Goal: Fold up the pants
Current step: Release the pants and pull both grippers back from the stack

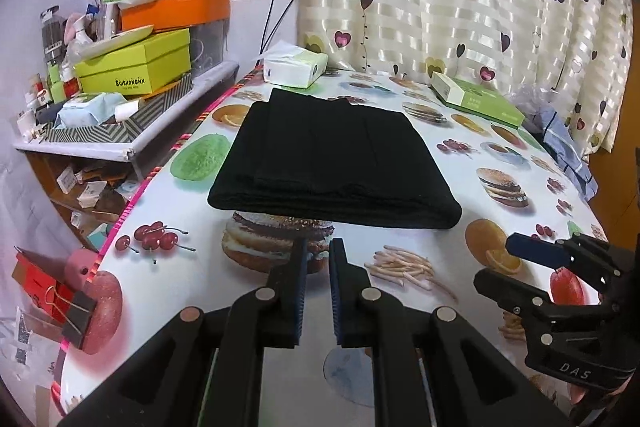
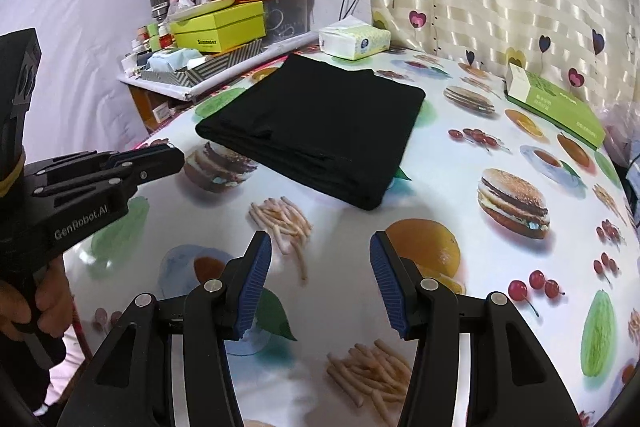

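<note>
folded pants (image 1: 334, 163), hand (image 2: 24, 311) right view only

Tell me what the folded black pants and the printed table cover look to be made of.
Pants: soft matte black cloth, probably knit; no shine, and rounded, layered fold edges.
Table cover: likely glossy plastic or oilcloth; the printed food pictures carry soft light reflections and the surface lies smooth.

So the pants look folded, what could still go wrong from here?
The folded black pants lie near the table's left edge, so a nudge could push them toward it. Both claws, left and right, are empty and close by; a sweep across the slick tablecloth might undo the fold.
</note>
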The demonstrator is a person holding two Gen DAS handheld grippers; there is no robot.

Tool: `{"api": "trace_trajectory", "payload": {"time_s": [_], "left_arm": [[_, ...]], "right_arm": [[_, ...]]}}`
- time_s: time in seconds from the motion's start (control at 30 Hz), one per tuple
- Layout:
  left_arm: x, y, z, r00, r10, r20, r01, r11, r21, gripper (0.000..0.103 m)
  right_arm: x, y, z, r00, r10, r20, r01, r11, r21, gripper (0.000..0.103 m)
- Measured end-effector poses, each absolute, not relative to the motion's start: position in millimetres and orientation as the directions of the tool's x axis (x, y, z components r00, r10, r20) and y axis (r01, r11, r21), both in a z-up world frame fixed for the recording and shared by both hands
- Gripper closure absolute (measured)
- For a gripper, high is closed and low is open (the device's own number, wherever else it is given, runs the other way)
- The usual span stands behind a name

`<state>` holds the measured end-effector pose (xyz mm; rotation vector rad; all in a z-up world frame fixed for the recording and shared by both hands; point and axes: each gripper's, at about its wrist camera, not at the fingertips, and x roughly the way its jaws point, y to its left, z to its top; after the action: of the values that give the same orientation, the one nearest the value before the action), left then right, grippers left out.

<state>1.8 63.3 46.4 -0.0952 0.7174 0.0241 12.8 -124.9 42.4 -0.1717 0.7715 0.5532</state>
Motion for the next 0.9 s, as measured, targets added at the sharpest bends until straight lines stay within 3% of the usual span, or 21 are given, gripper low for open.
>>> {"api": "trace_trajectory", "payload": {"time_s": [0.5,0.73,0.9], "left_arm": [[20,72,16,0.694,0.046,-0.719,-0.099,0.995,-0.032,0.088],[25,69,3,0.653,0.052,-0.755,-0.092,0.996,-0.011,0.081],[26,67,3,0.653,0.036,-0.757,-0.069,0.998,-0.012,0.070]], "right_arm": [[35,-115,13,0.551,0.349,-0.758,-0.515,0.857,0.021,0.051],[40,-115,6,0.534,0.318,-0.784,-0.496,0.868,0.015,0.050],[42,-115,5,0.533,0.315,-0.786,-0.492,0.871,0.015,0.045]]}}
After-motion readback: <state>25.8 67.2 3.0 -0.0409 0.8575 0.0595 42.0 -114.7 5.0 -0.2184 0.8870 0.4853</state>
